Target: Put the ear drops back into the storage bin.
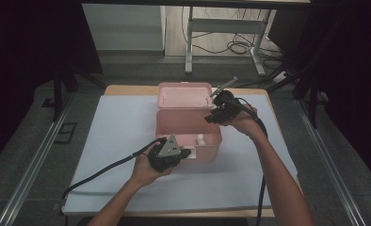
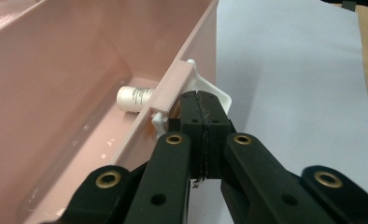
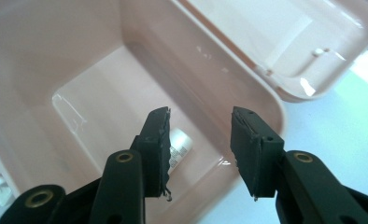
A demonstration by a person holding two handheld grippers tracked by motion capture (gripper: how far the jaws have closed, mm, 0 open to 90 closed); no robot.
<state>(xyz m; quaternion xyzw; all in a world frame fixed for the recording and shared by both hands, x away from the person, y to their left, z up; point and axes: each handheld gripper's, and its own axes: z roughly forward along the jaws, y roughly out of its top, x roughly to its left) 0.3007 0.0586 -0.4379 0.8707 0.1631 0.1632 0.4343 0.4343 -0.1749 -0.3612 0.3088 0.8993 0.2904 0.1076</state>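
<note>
A: Where does the pink box (image 1: 188,134) sit?

B: Middle of the bench (image 1: 117,132), on the white sheet, with its lid (image 1: 184,95) thrown back toward twelve o'clock. A small white bottle (image 2: 133,98) lies on its side on the box floor, near the wall at three o'clock.

A: And the left gripper (image 1: 186,153)?

B: At the box's six o'clock edge. Its fingers (image 2: 191,112) are pressed together on the white latch tab (image 2: 215,91) that sticks out from the front wall. I judge that grip is there to keep the box from sliding while the other hand works.

A: The right gripper (image 1: 211,117)?

B: It hangs above the box's one o'clock corner, angled down into the opening. Its fingers (image 3: 156,135) are spread with nothing between them; the bottle lies below and behind the near one.

A: So the bottle is loose?

B: Yes, it rests free in the box, touched by neither gripper.
</note>
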